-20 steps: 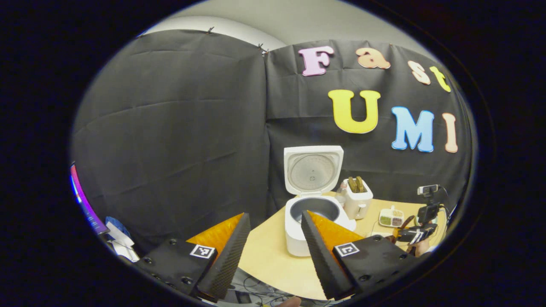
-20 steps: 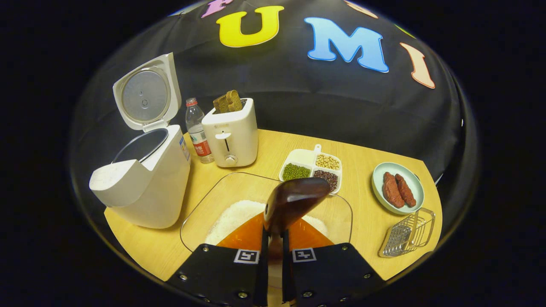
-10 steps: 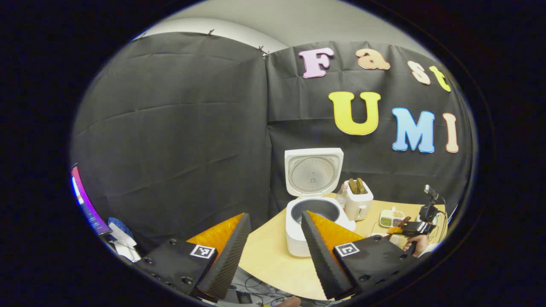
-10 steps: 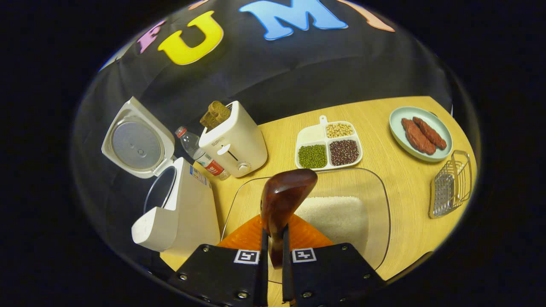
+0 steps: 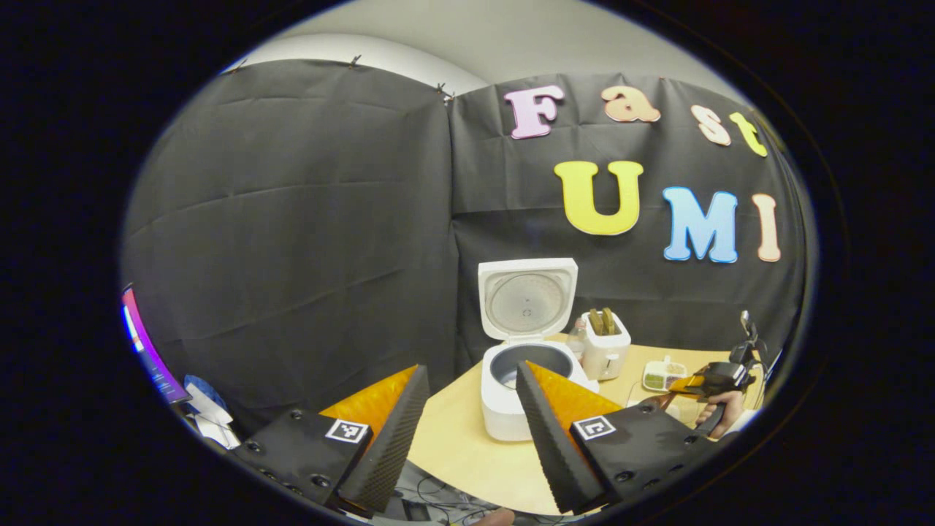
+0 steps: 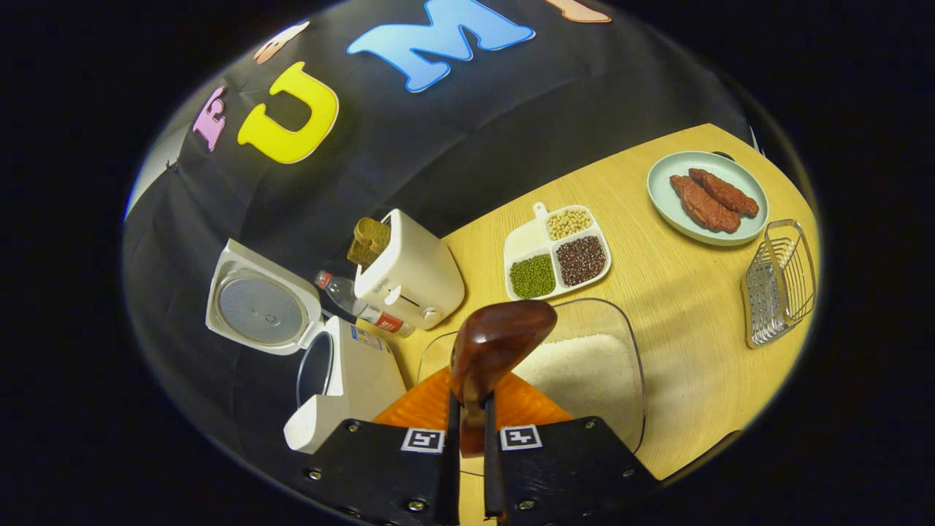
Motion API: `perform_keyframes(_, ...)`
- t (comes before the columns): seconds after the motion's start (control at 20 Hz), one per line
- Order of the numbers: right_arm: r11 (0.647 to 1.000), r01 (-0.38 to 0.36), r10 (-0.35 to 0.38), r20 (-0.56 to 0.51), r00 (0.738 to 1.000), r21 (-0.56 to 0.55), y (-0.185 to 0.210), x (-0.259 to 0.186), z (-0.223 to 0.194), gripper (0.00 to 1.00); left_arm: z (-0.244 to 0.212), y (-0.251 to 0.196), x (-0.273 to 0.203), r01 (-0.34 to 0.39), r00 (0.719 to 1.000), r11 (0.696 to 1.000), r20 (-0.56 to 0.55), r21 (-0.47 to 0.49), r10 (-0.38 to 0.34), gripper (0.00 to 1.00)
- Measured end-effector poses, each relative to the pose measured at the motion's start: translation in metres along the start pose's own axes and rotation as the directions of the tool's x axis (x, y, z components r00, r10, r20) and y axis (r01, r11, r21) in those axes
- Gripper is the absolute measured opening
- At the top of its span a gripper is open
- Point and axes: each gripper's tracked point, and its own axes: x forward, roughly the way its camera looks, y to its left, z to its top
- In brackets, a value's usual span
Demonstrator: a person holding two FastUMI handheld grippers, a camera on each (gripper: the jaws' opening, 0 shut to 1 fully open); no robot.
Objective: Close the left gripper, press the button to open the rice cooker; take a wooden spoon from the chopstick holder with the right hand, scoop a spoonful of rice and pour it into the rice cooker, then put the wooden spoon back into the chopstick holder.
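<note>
The white rice cooker stands on the wooden table with its lid swung up and the pot showing. My left gripper hangs open in front of the table's left edge, holding nothing. My right gripper is shut on the handle of the dark wooden spoon, whose bowl hovers over the near-left corner of the glass dish of rice. I see no rice on the side of the spoon that shows. The cooker lies left of the dish. The wire chopstick holder sits far right.
Behind the dish stand a white toaster with bread, a water bottle and a divided tray of beans. A pale green plate with sausages is at the far right. A hand holds the right gripper.
The right gripper has rolled further, so the cooker sank to the lower left and the plate rose; the spoon stays over the dish. The left gripper drifted slightly and stays open.
</note>
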Motion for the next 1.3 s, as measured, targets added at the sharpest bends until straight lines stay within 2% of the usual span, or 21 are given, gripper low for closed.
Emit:
perform_keyframes(0.1, 1.000, -0.020, 0.020, 0.015, 1.000, 0.005, 0.008, -0.011, 0.011, 0.13, 0.001, -0.004, 0.001, 0.005, 1.000, 1.000, 0.008, -0.003, -0.005, 0.87)
perform_keyframes(0.15, 0.999, -0.035, 0.035, 0.022, 0.999, 0.015, 0.014, -0.017, 0.017, 0.13, 0.004, -0.004, 0.000, 0.007, 1.000, 1.000, 0.013, -0.006, -0.007, 0.89)
perform_keyframes(0.25, 0.998, -0.053, 0.052, 0.036, 0.998, 0.028, 0.025, -0.027, 0.029, 0.13, 0.004, -0.004, -0.001, 0.010, 1.000, 1.000, 0.018, -0.013, -0.010, 0.87)
perform_keyframes(0.35, 0.997, -0.073, 0.072, 0.046, 0.996, 0.023, 0.041, -0.035, 0.038, 0.13, 0.002, -0.001, -0.003, 0.009, 1.000, 1.000, 0.022, -0.016, -0.008, 0.89)
perform_keyframes(0.45, 0.992, -0.121, 0.119, 0.056, 0.991, 0.033, 0.069, -0.042, 0.045, 0.13, 0.001, 0.005, -0.004, 0.005, 1.000, 1.000, 0.023, -0.018, -0.005, 0.89)
perform_keyframes(0.5, 0.988, -0.148, 0.146, 0.059, 0.988, 0.040, 0.085, -0.045, 0.046, 0.13, -0.001, 0.009, -0.005, 0.001, 1.000, 1.000, 0.021, -0.020, -0.001, 0.84)
perform_keyframes(0.65, 0.976, -0.214, 0.212, 0.052, 0.976, 0.034, 0.133, -0.044, 0.046, 0.13, -0.004, 0.025, -0.009, -0.011, 1.000, 0.999, 0.017, -0.033, 0.012, 0.87)
perform_keyframes(1.0, 0.953, -0.299, 0.300, 0.004, 0.954, -0.050, 0.237, -0.002, 0.025, 0.13, -0.016, 0.067, -0.009, -0.062, 0.998, 0.996, 0.013, -0.062, 0.063, 0.89)
perform_keyframes(1.05, 0.950, -0.306, 0.307, -0.001, 0.952, -0.067, 0.249, 0.005, 0.022, 0.13, -0.019, 0.073, -0.007, -0.071, 0.997, 0.996, 0.004, -0.061, 0.072, 0.87)
perform_keyframes(1.15, 0.943, -0.310, 0.311, -0.006, 0.950, -0.121, 0.272, 0.023, 0.012, 0.13, -0.025, 0.086, -0.007, -0.089, 0.996, 0.994, -0.008, -0.067, 0.089, 0.89)
perform_keyframes(1.3, 0.933, -0.295, 0.293, -0.038, 0.955, -0.206, 0.285, 0.055, -0.010, 0.13, -0.032, 0.099, -0.003, -0.106, 0.994, 0.991, -0.026, -0.082, 0.104, 0.89)
